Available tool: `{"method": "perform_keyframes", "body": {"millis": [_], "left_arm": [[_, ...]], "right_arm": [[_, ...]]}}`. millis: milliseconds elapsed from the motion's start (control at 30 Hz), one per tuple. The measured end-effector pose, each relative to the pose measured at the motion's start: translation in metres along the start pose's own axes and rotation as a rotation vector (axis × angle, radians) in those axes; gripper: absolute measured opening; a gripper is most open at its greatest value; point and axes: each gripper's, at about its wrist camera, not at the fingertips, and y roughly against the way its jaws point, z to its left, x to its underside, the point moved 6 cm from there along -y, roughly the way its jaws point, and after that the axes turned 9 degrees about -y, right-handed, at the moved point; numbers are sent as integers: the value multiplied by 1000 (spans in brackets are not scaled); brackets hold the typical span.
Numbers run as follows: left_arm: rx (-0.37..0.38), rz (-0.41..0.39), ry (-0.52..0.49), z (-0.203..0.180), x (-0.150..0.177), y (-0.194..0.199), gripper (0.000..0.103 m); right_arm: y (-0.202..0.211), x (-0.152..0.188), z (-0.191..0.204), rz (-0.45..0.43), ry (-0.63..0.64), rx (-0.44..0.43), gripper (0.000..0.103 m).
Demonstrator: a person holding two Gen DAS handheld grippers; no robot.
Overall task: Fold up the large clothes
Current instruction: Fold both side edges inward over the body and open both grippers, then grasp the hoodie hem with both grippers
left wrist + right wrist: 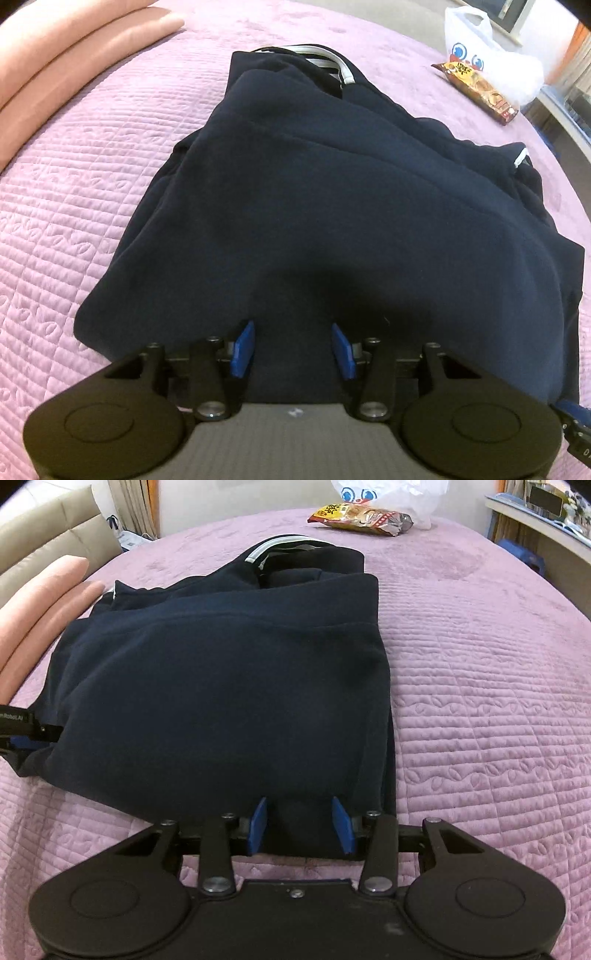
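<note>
folded navy garment (332,206) lies on the bed, on a pink quilted bedspread (74,206) stitched in fine ribs with leaf-like motifs. the cloth is thick, matte, fleece-like, stacked in several soft layers with rounded fold edges; a grey-white striped ribbed band (332,62) shows at its far end

left gripper (293,349): black linkage arms, flat blue pads (243,349), jaws parted about halfway over the garment's near edge. dark cloth sits in the gap, but the pads do not seem to press it. no grip seen

right gripper (303,825): same build, blue pads (258,825) parted about halfway at the garment's near right corner. a bulge of navy cloth sits between them; i cannot tell whether the pads pinch it or merely flank it

peach-pink rolled bedding (66,48), smooth and tubular, lies along the bed's left edge, just beside the garment. toward the far edge, well apart from the garment, a glossy crinkled snack packet (362,517) lies touching a thin white plastic bag (399,498) printed with blue cartoon eyes. a beige padded headboard (48,542) stands past the far left corner
</note>
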Motion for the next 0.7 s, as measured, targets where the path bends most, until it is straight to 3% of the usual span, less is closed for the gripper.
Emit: {"method": "perform_keyframes", "body": {"millis": [333,700], "left_arm": [[17,-9,-22,-1,0,0,50],[107,38,-139,3,-5,-4,52]], "right_arm": [[-6,-5,11,38,16,59,52],[-17,-17,25,118,-10,178,53]]}}
